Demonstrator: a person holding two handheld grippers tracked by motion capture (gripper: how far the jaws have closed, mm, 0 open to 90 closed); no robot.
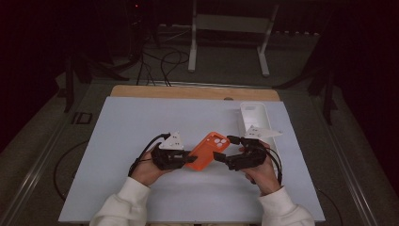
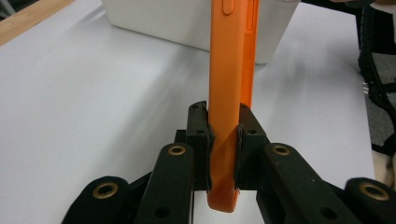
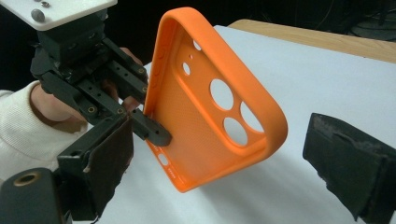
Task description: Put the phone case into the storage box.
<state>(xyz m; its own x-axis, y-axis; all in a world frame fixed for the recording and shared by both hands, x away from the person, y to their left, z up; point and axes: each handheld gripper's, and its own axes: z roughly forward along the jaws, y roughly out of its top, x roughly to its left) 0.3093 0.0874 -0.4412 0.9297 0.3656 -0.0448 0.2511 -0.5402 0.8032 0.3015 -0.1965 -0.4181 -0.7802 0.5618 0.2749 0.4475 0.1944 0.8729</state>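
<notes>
Left gripper (image 1: 186,159) clamps the orange phone case (image 1: 208,149) by its edge, above the worktop (image 1: 141,127); right gripper (image 1: 225,149) gapes wide beside it. Case looks light, bendy (grip the rim).

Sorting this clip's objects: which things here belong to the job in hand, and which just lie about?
In the job:
orange phone case
left tool, shut on the case's end
right tool, open beside the case

Lying about:
white tray
</notes>
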